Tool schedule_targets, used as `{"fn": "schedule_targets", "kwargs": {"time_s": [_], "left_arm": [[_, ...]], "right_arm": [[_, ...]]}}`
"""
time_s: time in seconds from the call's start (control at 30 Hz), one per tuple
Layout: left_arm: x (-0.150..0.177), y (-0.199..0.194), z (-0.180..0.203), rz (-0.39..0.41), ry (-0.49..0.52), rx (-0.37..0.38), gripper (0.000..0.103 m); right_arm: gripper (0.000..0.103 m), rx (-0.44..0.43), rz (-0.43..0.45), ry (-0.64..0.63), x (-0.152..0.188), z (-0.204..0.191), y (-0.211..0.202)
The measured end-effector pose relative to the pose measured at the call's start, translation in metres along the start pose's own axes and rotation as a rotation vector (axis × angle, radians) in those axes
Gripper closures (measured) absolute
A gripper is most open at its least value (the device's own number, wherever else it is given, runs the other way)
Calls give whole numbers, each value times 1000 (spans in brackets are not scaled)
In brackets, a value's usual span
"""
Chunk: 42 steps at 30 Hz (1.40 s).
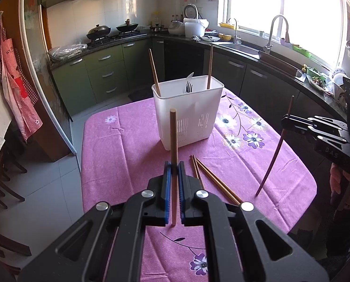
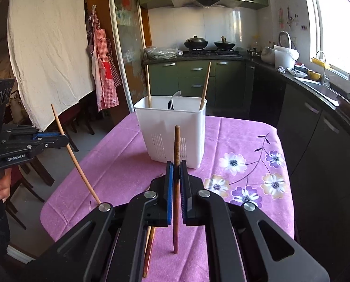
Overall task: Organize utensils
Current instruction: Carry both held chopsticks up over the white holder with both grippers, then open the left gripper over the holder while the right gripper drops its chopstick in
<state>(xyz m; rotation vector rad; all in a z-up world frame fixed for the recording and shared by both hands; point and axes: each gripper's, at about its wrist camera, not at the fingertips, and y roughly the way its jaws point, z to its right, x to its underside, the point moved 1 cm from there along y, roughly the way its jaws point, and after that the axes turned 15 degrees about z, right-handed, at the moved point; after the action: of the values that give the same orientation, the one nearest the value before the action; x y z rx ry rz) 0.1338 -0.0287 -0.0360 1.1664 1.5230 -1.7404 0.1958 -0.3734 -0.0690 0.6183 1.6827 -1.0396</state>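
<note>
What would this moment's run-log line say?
left gripper: shut on light chopstick | right gripper: shut on dark chopstick | white caddy: two chopsticks, fork | loose chopsticks on tablecloth

**Claws and hands, my rig**

Left claw (image 1: 174, 168): I have it angled downward, blue pads clamped on a pale chopstick (image 1: 174, 141) standing upright. Left hand (image 2: 2, 184): wrapped round the grip.

Right claw (image 2: 176, 168): angled downward, clamped on a dark chopstick (image 2: 176, 145). Right hand (image 1: 346, 183): on the handle.
</note>
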Motion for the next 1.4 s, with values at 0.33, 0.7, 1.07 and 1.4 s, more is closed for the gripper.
{"fn": "schedule_targets", "kwargs": {"time_s": [0.33, 0.7, 1.07, 1.4], "left_arm": [[-8, -6, 0, 20, -9, 4, 97], [-97, -15, -1, 146, 1, 30, 97], [-182, 13, 1, 323, -17, -27, 97], [-154, 86, -7, 136, -45, -56, 97]], "right_arm": [[97, -5, 7, 13, 5, 0, -9], [97, -14, 14, 19, 7, 2, -11], [96, -18, 17, 46, 10, 11, -11], [96, -38, 27, 63, 3, 14, -15]]}}
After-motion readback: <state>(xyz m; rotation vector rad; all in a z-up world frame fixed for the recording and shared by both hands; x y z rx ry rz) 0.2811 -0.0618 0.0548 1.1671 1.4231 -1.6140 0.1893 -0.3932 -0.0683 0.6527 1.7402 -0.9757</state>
